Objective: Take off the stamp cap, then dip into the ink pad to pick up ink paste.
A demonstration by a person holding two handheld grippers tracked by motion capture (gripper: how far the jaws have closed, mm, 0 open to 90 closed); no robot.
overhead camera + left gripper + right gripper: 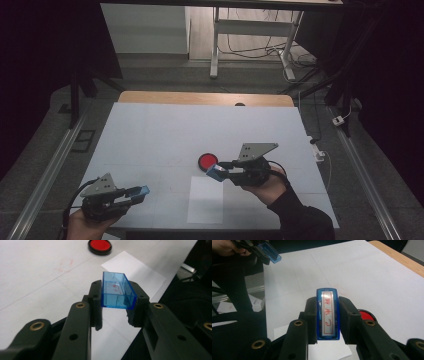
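Gripping the blue stamp (328, 315), the right tool (220, 171) should lower squarely onto the paper sheet (206, 199); the left tool (139, 192) clamps its cap (117, 291) aside.

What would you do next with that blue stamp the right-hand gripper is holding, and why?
Probably tip the blue stamp down onto the red ink pad just beside it. Its cap is already off, clamped in the left gripper, and the white sheet lies nearby for stamping afterward.
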